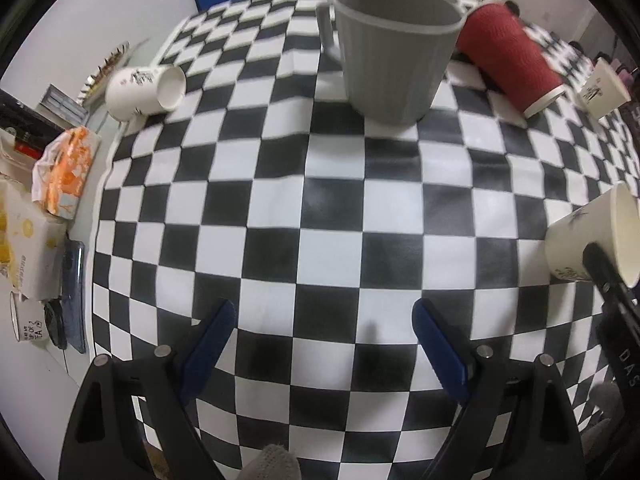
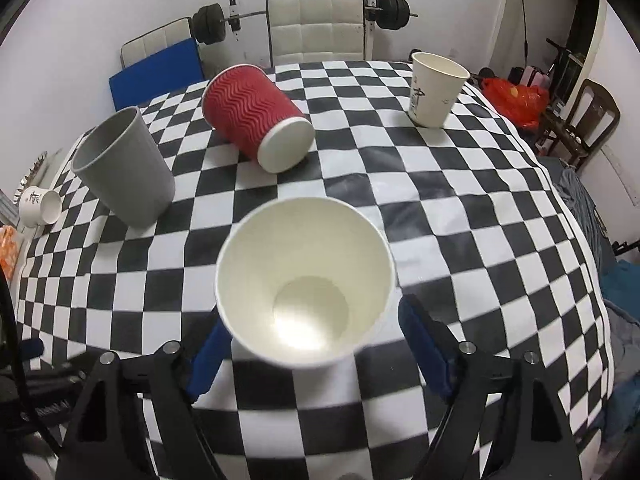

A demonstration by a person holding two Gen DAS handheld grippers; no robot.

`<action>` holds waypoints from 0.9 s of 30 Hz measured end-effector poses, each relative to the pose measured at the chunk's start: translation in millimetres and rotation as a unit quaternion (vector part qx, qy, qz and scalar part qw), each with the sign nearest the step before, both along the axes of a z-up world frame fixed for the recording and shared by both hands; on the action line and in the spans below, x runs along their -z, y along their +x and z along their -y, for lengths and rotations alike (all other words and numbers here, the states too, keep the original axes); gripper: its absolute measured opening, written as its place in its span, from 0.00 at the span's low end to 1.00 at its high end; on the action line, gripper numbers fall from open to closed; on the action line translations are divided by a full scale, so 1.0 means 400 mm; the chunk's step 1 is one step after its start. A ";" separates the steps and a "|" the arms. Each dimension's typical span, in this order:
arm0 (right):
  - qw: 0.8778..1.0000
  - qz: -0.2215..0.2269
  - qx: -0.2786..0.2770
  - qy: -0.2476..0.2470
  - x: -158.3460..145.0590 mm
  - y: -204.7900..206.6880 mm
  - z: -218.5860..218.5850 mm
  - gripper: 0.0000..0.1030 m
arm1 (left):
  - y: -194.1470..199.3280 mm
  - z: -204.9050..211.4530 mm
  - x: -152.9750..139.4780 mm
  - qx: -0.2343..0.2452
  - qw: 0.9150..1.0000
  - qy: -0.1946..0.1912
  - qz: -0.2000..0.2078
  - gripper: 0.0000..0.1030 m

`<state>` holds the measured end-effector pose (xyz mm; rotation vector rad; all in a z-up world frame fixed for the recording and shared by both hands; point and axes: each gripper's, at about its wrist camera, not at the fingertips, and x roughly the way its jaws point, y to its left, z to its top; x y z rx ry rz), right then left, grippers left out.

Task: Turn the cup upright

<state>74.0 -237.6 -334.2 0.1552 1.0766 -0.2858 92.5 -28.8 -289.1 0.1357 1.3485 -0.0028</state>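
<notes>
The left claw point(image 1: 320, 344) gapes over bare checks; the right claw point(image 2: 312, 340), spread, flanks a white paper cup point(image 2: 304, 292).

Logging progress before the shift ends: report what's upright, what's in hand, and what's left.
Done: the grey mug and the far white cup stand upright. In hand: the near white cup sits mouth-up between the right gripper jaws, which look spread, not clamped. Remaining: the red cup and the small white cup lie on their sides. The left gripper is open and empty.
</notes>
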 end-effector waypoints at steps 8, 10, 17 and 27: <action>1.000 0.005 0.025 -0.008 -0.104 -0.074 0.000 0.82 | -0.049 0.006 -0.113 0.023 0.998 -0.020 0.057 0.90; 0.999 0.002 0.034 -0.011 -0.141 -0.102 0.005 0.83 | -0.068 0.022 -0.147 0.028 0.997 -0.022 0.068 0.91; 0.997 -0.053 0.056 -0.006 -0.286 -0.203 0.053 0.83 | -0.161 0.071 -0.320 0.044 0.992 -0.052 0.108 0.91; 0.999 -0.018 0.027 -0.040 -0.626 -0.359 0.079 0.84 | -0.339 0.110 -0.605 0.041 0.978 -0.069 0.191 0.91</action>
